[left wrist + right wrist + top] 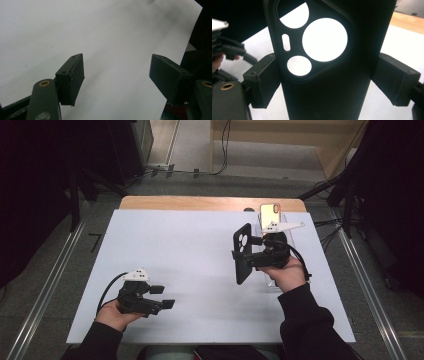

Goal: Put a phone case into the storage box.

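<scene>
My right gripper (246,256) is held above the right half of the white board (175,250), shut on a black phone case (243,251) that stands upright on its long side. In the right gripper view the case (332,95) runs from top to bottom between the two jaws. Its camera cut-outs face the lens and both pads (263,82) press on its edges. My left gripper (162,297) rests low near the board's front left, pointing right. Its jaws stand open over bare white board (112,37) with nothing between them.
A phone with a shiny gold back (270,214) stands upright at the board's far right, just behind my right hand. A clear stand (272,282) shows under that hand. The wooden table edge (200,202) runs along the back. Cables lie on the floor at the right.
</scene>
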`<control>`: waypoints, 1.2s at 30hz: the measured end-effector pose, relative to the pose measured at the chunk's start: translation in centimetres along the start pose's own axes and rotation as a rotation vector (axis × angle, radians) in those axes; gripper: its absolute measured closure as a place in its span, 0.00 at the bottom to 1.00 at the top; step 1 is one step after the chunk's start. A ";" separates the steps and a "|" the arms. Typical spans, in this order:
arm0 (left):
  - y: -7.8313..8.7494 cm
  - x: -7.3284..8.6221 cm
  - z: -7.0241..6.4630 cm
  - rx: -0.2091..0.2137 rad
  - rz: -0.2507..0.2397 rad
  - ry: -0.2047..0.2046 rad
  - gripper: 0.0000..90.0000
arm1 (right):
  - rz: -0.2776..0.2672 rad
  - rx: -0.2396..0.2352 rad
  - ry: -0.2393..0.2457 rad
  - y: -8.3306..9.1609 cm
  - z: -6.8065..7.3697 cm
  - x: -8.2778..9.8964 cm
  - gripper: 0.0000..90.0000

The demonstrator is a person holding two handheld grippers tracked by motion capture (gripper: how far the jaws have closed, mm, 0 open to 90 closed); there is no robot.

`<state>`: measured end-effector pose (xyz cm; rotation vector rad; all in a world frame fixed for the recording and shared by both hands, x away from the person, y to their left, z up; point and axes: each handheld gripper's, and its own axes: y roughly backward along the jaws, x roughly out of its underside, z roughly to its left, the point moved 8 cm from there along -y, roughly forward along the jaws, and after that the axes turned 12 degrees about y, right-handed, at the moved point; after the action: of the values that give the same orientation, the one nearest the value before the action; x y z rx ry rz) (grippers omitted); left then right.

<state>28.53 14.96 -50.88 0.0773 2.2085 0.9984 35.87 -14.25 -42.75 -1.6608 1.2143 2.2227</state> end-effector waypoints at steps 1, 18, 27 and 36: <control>0.1 0.1 0.0 0.002 0.000 0.003 0.32 | -0.006 0.010 -0.009 0.3 -0.3 -0.2 0.13; 0.8 0.5 0.4 -0.018 -0.028 0.043 0.32 | -0.092 0.182 -0.098 4.4 -5.8 -1.3 0.13; 0.7 0.4 0.3 -0.014 -0.033 0.054 0.32 | -0.105 0.255 -0.134 5.8 -7.9 -0.6 0.13; 0.5 0.5 -0.1 -0.017 -0.021 0.048 0.32 | -0.094 0.353 -0.161 5.9 -9.8 0.6 0.13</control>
<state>28.00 15.43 -50.85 0.0222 2.2392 1.0176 39.92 -24.81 -40.95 -1.3477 1.3587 1.9085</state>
